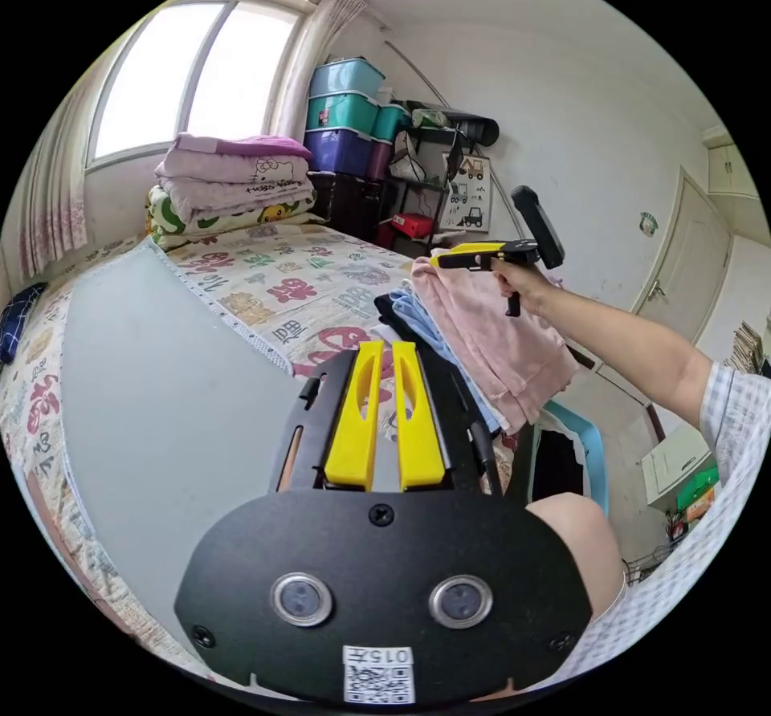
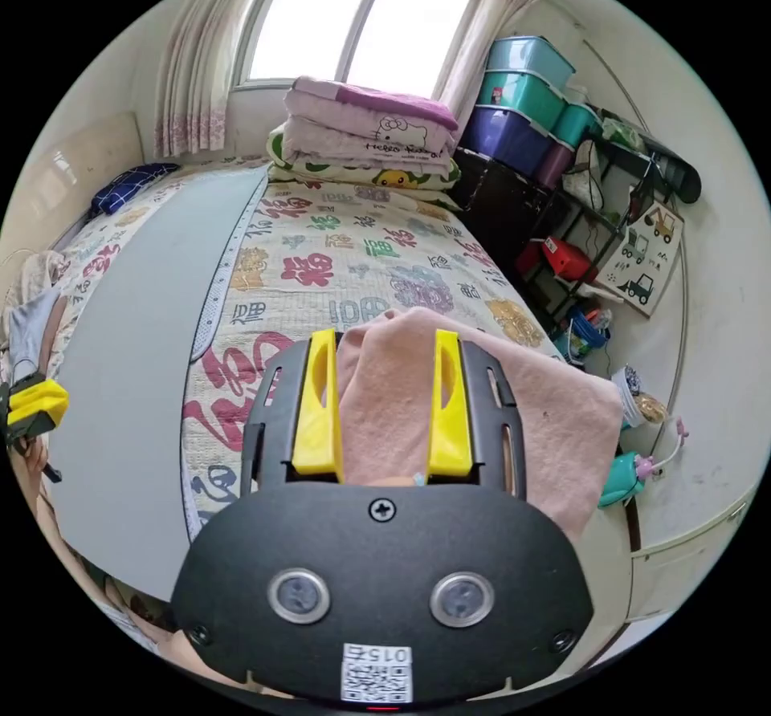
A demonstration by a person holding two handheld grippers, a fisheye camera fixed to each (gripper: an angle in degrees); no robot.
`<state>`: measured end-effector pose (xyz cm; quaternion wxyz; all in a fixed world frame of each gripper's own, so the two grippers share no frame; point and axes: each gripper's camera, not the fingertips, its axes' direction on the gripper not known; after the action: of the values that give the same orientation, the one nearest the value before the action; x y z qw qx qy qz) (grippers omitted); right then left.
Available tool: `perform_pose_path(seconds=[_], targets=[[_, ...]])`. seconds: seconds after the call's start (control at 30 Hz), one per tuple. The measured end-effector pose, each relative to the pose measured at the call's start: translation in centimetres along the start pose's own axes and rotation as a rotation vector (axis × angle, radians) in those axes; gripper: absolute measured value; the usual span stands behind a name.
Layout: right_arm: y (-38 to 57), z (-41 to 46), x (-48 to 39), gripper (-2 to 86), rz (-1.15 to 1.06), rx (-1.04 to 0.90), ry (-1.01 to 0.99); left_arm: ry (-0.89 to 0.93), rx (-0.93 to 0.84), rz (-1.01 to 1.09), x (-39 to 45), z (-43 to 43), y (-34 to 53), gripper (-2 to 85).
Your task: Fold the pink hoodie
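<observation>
The pink hoodie [image 1: 502, 343] hangs bunched from my right gripper [image 1: 440, 260], which a hand holds above the bed's right edge. In the right gripper view the pink hoodie [image 2: 385, 395] fills the gap between the yellow jaws of my right gripper [image 2: 384, 340], and both jaws press on it. The rest drapes off to the right. My left gripper [image 1: 388, 347] is shut with nothing between its jaws, low over the quilt and left of the hoodie. It also appears as a yellow tip, my left gripper [image 2: 32, 404], at the left edge.
A pile of blue, black and white clothes [image 1: 409, 313] lies under the hanging hoodie. A grey mat [image 1: 161, 395] covers the patterned quilt [image 2: 353, 266]. Folded blankets [image 2: 365, 142] sit by the window, and storage bins [image 2: 522, 102] and a shelf stand to the right.
</observation>
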<state>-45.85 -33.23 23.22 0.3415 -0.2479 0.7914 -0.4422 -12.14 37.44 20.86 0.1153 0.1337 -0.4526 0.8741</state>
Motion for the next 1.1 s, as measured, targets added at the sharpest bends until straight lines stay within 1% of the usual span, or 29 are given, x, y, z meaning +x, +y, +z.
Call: perform_pose_path(seconds=[0.07,0.17,0.2,0.23,0.3,0.33,0.4,0.43,0.47,0.5,0.6,0.63,0.67,0.7,0.77,0.83,0.87,0.9,0.97,1.0,1.07,1.1], targets=[[-1.9,0.4,1.9,16.2,0.031,-0.050,0.009,0.013,-0.014,0.009,-0.4,2.9,-2.4,2.1],[-4.4,-2.0,5.7,9.6,0.119,-0.062,0.072,0.034,-0.046,0.039,-0.2,8.0,-6.7,4.8],[-5.0,-4.1,7.9,6.7,0.160,-0.048,0.051,0.056,-0.067,0.043,-0.1,10.2,-8.5,6.3],[-5.0,-5.3,9.2,6.4,0.185,-0.028,0.021,0.069,-0.079,0.039,-0.1,11.2,-9.4,7.1],[-4.2,-10.5,16.1,5.4,0.320,0.056,-0.191,0.131,-0.110,0.025,0.0,15.4,-13.0,8.9],[-3.7,-11.8,17.9,5.1,0.355,0.078,-0.244,0.141,-0.107,0.020,0.0,16.3,-13.9,9.2],[-1.1,-16.3,24.8,4.7,0.493,0.158,-0.421,0.161,-0.085,0.005,0.4,19.8,-17.2,12.1],[-0.3,-17.2,26.4,4.7,0.526,0.180,-0.457,0.170,-0.079,-0.005,0.5,20.7,-18.0,13.4],[1.3,-18.8,29.2,4.6,0.585,0.233,-0.536,0.201,-0.076,-0.034,0.5,22.5,-19.3,15.9],[2.8,-19.8,31.7,4.5,0.649,0.263,-0.620,0.244,-0.083,-0.062,0.6,24.4,-20.4,16.9],[5.1,-22.2,36.1,4.5,0.734,0.339,-0.803,0.351,-0.111,-0.106,1.1,28.4,-21.8,18.5],[5.3,-23.0,36.7,4.5,0.741,0.351,-0.817,0.391,-0.116,-0.120,1.0,28.9,-21.7,18.6],[5.3,-24.7,37.6,4.5,0.739,0.373,-0.831,0.494,-0.105,-0.136,0.9,29.4,-21.4,19.1],[5.2,-26.5,38.4,4.5,0.736,0.393,-0.837,0.577,-0.057,-0.137,0.6,29.2,-20.5,19.7],[5.4,-28.8,39.6,4.5,0.747,0.425,-0.853,0.645,-0.001,-0.190,-0.6,28.7,-18.8,20.3],[6.0,-30.9,40.9,4.4,0.775,0.472,-0.874,0.601,-0.016,-0.184,-0.9,28.8,-17.8,20.7],[6.0,-32.3,41.5,4.3,0.790,0.475,-0.865,0.490,-0.066,-0.162,-0.7,29.3,-17.5,18.6],[5.6,-34.1,41.7,4.3,0.787,0.470,-0.837,0.427,-0.090,-0.146,-0.6,29.6,-17.2,13.9],[4.8,-37.3,41.6,4.1,0.769,0.468,-0.763,0.415,-0.070,-0.186,-1.0,28.9,-16.9,5.3],[4.4,-39.9,41.5,4.0,0.752,0.473,-0.716,0.459,-0.059,-0.226,-1.4,28.4,-16.6,2.3],[3.9,-44.4,41.4,4.0,0.709,0.494,-0.671,0.496,-0.046,-0.289,-1.8,27.2,-16.0,1.1],[3.6,-47.8,41.6,3.9,0.684,0.513,-0.655,0.450,-0.034,-0.281,-1.2,25.5,-15.8,0.7]])
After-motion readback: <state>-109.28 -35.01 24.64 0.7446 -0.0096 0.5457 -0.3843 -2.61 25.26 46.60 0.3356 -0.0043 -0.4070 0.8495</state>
